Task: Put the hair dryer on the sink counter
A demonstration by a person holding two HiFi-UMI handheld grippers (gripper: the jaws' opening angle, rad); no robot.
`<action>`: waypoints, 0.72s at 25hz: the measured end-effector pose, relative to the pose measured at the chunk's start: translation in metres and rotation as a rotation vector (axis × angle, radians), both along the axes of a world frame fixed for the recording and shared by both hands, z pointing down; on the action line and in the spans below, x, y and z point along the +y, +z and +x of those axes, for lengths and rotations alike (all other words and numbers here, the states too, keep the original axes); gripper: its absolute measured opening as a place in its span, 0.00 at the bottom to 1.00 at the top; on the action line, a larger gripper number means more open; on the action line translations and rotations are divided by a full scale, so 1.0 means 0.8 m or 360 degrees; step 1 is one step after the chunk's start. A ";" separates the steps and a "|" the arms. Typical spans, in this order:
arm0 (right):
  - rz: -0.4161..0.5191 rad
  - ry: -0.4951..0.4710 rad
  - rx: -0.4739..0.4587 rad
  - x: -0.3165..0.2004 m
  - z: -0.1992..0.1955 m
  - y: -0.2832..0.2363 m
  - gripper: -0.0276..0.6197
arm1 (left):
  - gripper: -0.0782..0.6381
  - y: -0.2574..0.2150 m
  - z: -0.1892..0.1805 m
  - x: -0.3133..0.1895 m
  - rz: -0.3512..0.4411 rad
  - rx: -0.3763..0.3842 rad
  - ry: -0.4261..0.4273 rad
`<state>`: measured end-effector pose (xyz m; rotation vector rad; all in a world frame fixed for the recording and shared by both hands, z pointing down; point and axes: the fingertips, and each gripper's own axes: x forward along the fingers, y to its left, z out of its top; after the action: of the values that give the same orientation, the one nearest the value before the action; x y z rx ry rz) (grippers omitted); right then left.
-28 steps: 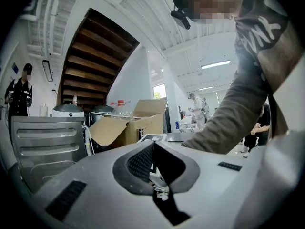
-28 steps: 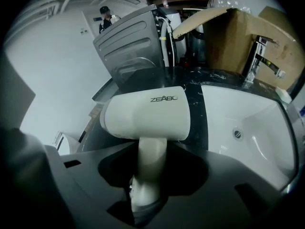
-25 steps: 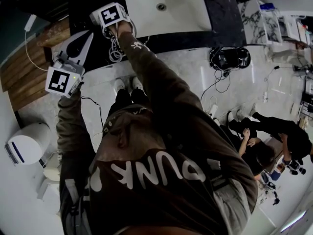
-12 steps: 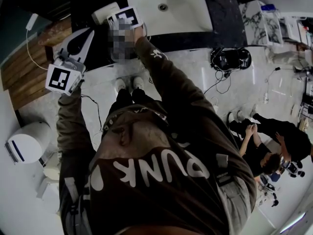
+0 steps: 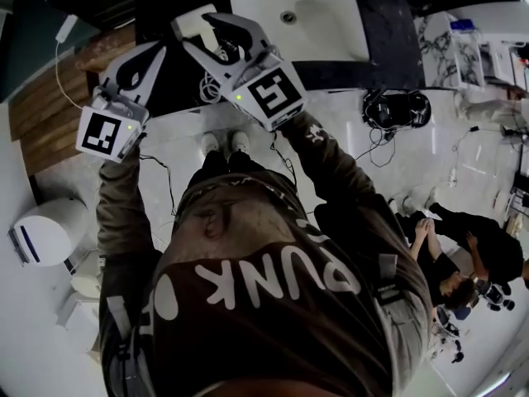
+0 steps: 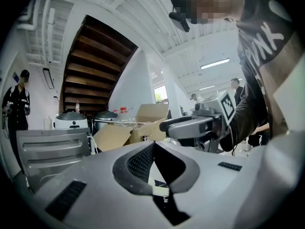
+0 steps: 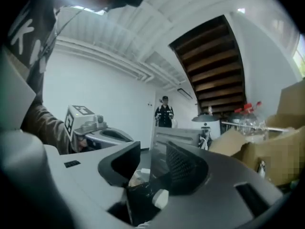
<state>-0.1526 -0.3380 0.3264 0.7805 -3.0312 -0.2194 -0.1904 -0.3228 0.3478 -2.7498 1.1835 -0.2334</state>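
Left tool (image 6: 153, 146): tips closed together, nothing gripped, held at the far left, apart from the work. The pale body taken to be the hair dryer (image 5: 193, 23) lies on the dark table (image 5: 384, 31), just left of the sink basin (image 5: 322, 23), so placement appears done. Its long axis cannot be read, and its cord (image 5: 211, 85) trails over the near edge. Right tool (image 7: 152, 149): jaws narrowly apart, clamping nothing identifiable, raised over the dryer and pointing forward-left across it. The right tool is the nearer, so any regrasp would run forward and down along that line.
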 end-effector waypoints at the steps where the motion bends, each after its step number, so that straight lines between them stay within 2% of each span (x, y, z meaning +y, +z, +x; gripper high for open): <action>1: 0.0090 -0.0021 0.0001 0.012 0.002 -0.009 0.31 | 0.10 -0.006 -0.001 0.003 0.0004 0.0006 -0.0003; 4: 0.0215 -0.0060 0.0119 0.038 0.008 -0.015 0.25 | 0.10 -0.019 -0.001 0.012 0.0007 0.0026 -0.0001; 8: 0.0203 -0.0052 0.0140 0.054 0.010 -0.016 0.18 | 0.10 -0.030 0.005 0.029 0.0020 0.0018 0.0036; 13: 0.0236 -0.0016 0.0191 0.045 0.006 0.000 0.06 | 0.10 -0.016 0.005 0.033 -0.0025 0.0031 0.0031; 18: 0.0224 -0.0050 0.0202 0.049 0.004 0.010 0.06 | 0.10 -0.016 0.007 0.032 -0.0034 0.0045 0.0028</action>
<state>-0.1492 -0.2987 0.3342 0.6971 -2.9345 -0.4686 -0.1846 -0.2969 0.3354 -2.7896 1.1700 -0.2073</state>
